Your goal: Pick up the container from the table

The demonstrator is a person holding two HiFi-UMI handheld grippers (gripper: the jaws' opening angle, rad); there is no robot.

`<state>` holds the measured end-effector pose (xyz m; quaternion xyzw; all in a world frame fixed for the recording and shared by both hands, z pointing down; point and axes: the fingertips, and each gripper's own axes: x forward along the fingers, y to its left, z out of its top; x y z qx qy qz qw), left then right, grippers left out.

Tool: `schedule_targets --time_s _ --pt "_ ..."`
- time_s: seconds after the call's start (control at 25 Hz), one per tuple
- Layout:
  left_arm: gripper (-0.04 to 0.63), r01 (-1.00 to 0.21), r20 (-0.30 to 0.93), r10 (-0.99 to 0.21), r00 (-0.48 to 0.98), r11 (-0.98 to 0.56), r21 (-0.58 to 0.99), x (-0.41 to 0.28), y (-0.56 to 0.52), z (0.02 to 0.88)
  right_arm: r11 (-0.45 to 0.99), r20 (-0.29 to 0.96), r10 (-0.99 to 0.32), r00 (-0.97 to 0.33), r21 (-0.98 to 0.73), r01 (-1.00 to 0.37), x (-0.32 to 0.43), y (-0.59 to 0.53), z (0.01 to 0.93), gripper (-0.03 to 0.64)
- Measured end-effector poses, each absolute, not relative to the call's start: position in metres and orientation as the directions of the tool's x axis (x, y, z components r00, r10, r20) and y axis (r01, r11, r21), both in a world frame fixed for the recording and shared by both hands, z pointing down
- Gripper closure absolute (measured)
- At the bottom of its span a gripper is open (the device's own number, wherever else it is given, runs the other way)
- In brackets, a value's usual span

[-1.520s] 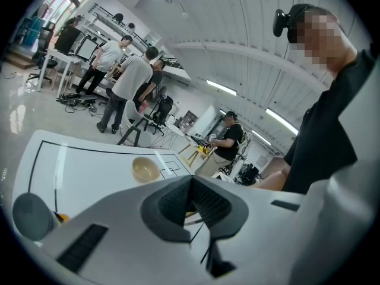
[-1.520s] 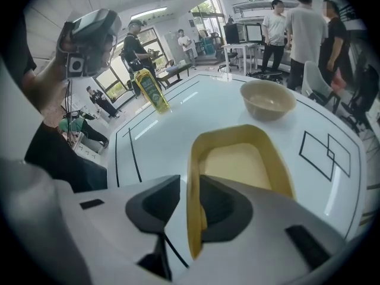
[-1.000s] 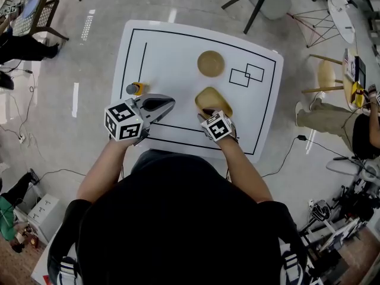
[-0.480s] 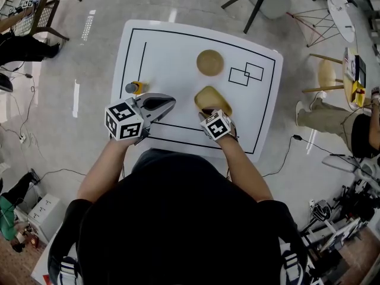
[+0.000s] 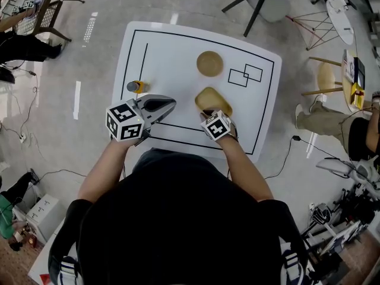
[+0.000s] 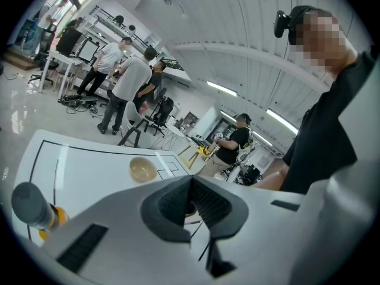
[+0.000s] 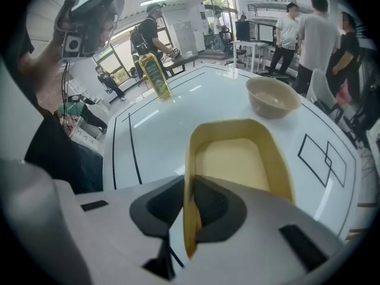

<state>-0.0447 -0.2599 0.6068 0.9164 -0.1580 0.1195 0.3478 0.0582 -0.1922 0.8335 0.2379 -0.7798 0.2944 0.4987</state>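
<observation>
At the left, the left hand-held gripper [image 6: 191,186] hangs clenched on nothing, beside the bottle [image 5: 135,87]. To its right, the right hand-held gripper [image 7: 189,203] has just been closing its jaws and now pinches the near wall of the yellow container [image 7: 237,159]. The container rests on the worktop [image 5: 178,58], just before the bowl [image 5: 210,63]. The grasp looks made, so lifting seems next.

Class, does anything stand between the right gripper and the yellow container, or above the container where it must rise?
Nothing visible does. The right gripper has just been closing its jaws, with the near wall of the container between them. The bowl stands apart behind it; nothing shows above the container.
</observation>
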Motion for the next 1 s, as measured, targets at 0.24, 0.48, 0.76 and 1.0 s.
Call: schedule_targets --time_s 0.24,0.48,0.76,1.0 --pt "0.588 -0.376 0.328 -0.214 0.92 -0.715 0.59 -0.044 -0.255 0.602 0.72 0.922 -0.084 -0.379 -0.206 -0.663 0.063 -0.189 0.83 0.58" --pt "0.588 -0.374 0.326 -0.214 0.921 -0.724 0.58 -0.041 -0.25 0.596 0.725 0.925 -0.097 -0.368 -0.188 -0.662 0.069 -0.187 0.825 0.589" --pt "0.588 -0.372 0.324 -0.216 0.921 -0.731 0.572 -0.037 -0.242 0.59 0.731 0.926 -0.106 -0.362 -0.174 -0.659 0.075 -0.182 0.819 0.597" --pt "0.588 -0.37 0.322 -0.216 0.922 -0.739 0.563 -0.034 -0.235 0.583 0.732 0.926 -0.108 -0.361 -0.172 -0.659 0.077 -0.177 0.812 0.598"
